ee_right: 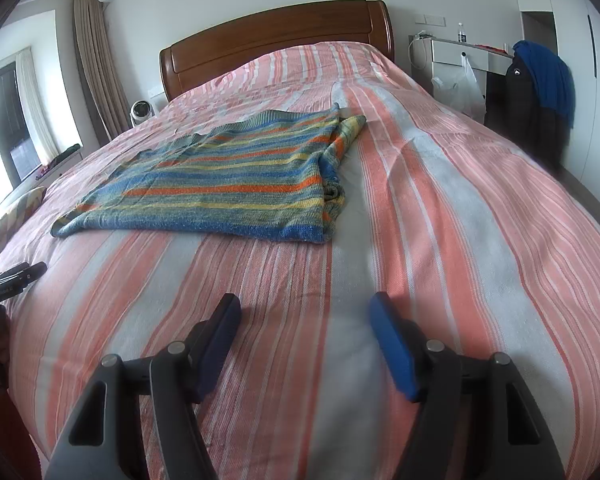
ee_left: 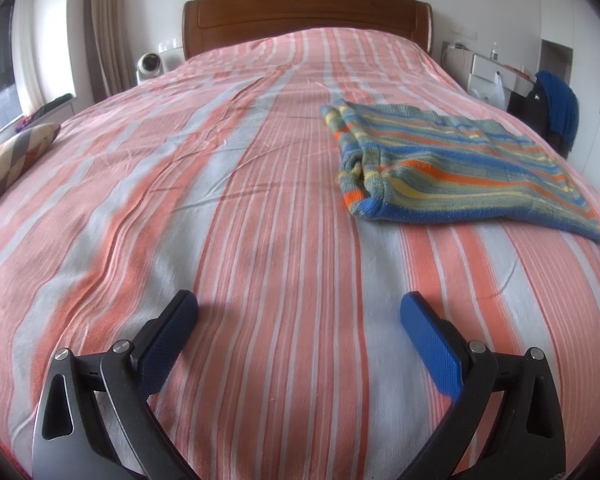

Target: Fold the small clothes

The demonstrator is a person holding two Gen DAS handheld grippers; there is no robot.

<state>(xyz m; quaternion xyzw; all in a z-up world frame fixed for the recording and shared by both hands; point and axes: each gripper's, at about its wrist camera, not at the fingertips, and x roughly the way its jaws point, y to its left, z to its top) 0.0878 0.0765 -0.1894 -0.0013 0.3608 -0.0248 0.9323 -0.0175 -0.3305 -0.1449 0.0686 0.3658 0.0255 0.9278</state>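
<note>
Sweater (ee_right: 220,176), striped knit, is laid flat on the bed (ee_right: 440,208) w/ one sleeve folded in at its right edge; long axis runs approx. across the bed. It is seen ahead & to the right of the left tongs (ee_left: 299,312), ahead & to the left of the right tongs (ee_right: 306,314), i.e. between both, well apart from each. Which is nearer can't be told. Both tongs are released, nothing gripped. Headboard (ee_right: 276,40) is seen beyond.
</note>
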